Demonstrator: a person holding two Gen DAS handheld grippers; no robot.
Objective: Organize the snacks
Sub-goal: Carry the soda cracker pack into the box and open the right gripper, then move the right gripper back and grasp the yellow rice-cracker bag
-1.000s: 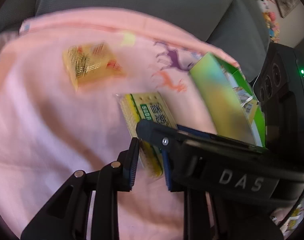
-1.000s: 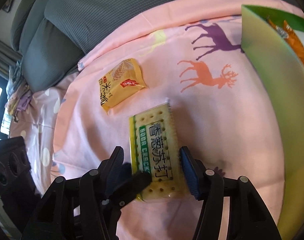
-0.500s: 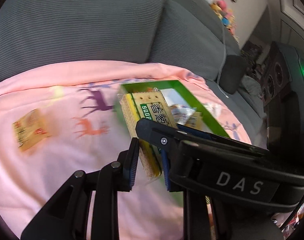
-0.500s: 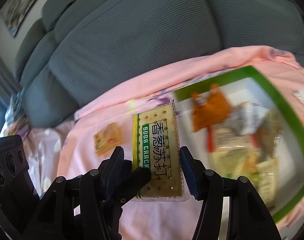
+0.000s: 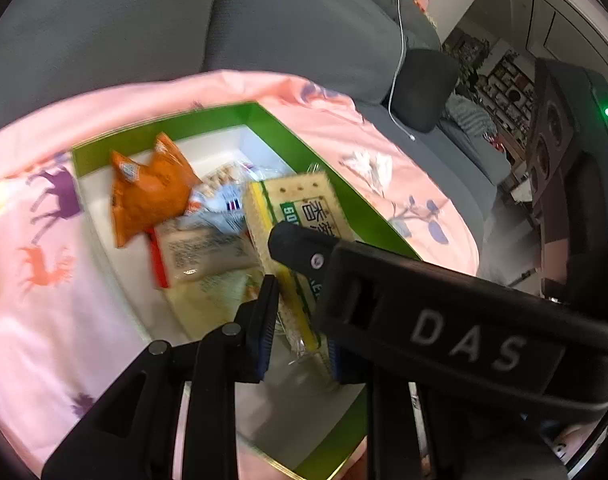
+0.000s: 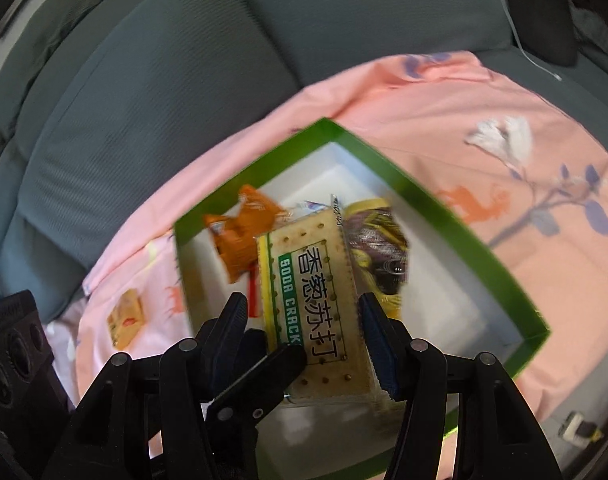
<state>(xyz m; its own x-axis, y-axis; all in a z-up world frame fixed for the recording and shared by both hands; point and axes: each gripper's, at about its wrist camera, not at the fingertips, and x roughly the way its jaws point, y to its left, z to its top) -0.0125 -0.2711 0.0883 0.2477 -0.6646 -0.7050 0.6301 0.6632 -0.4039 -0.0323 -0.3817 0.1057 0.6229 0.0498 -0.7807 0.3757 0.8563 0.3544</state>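
A soda cracker pack (image 6: pixel 312 280), beige with a yellow edge and a green label, hangs above the green-rimmed box (image 6: pixel 444 208). My right gripper (image 6: pixel 304 336) is shut on it across its width. My left gripper (image 5: pixel 299 340) is shut on the thin lower edge of the same cracker pack (image 5: pixel 299 204). The right gripper's black finger crosses the left wrist view. Inside the box (image 5: pixel 151 136) lie an orange snack bag (image 5: pixel 147 192), a pale packet with a red edge (image 5: pixel 199 252) and other packets, partly hidden by the pack. A small yellow packet (image 6: pixel 123 320) lies on the pink cloth, left of the box.
The box sits on a pink cloth with deer prints (image 6: pixel 484 120), spread over a grey sofa (image 6: pixel 163 80). A white cable (image 5: pixel 400 60) hangs over the sofa back. A dark cushion (image 5: pixel 424 88) sits at the far right.
Both grippers have lifted the cracker pack off the cloth and carried it right, over the green box. The yellow packet has stayed behind on the cloth.
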